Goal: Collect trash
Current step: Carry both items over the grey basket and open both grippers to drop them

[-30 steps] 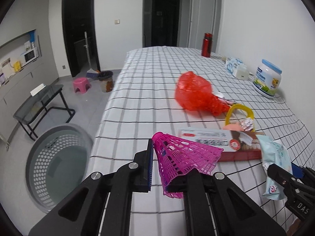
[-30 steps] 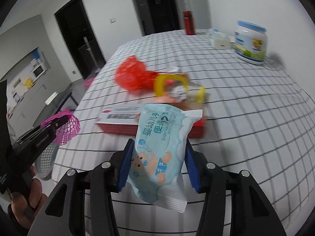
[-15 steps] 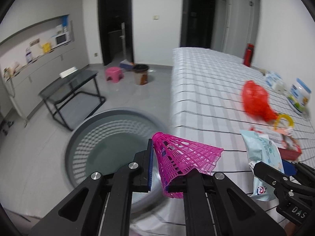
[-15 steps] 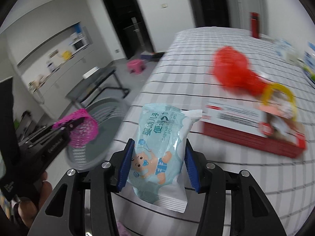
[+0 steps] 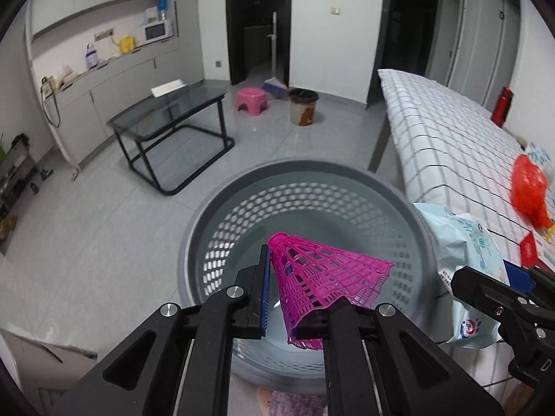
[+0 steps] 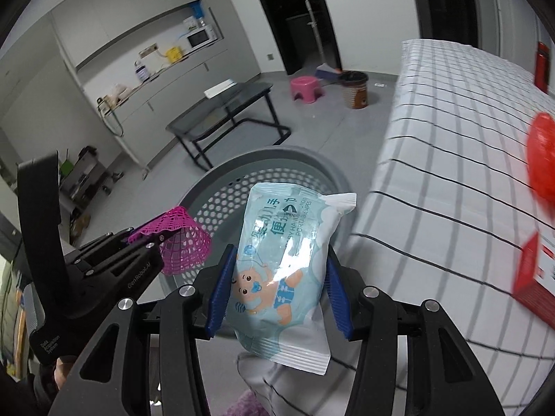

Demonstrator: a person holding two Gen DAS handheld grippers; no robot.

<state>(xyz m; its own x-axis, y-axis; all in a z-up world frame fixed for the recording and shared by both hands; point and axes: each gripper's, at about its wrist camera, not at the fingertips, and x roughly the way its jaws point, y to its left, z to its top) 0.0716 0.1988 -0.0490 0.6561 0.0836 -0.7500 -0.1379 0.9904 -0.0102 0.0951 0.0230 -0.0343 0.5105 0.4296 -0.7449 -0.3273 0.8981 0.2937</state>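
Note:
My left gripper [image 5: 295, 298] is shut on a pink plastic mesh net [image 5: 322, 277] and holds it over the grey perforated basket [image 5: 222, 208] on the floor. It also shows in the right wrist view [image 6: 152, 239] with the pink net [image 6: 180, 239]. My right gripper [image 6: 277, 284] is shut on a light-blue pack of baby wipes [image 6: 288, 263], held beside the basket [image 6: 225, 204] near the table edge. The wipes pack [image 5: 464, 253] and right gripper [image 5: 499, 298] show at the right of the left wrist view.
A checked tablecloth covers the table [image 5: 451, 145] on the right, with a red plastic bag [image 5: 529, 187], a red box [image 6: 534, 274] and a red bottle [image 5: 501, 105]. On the floor stand a glass side table [image 5: 173, 111], a pink stool [image 5: 251, 98] and a small bin [image 5: 303, 105].
Both grippers swung left, away from the table. The pink net now hangs over the basket's opening, and the wipes pack has come to the basket's rim.

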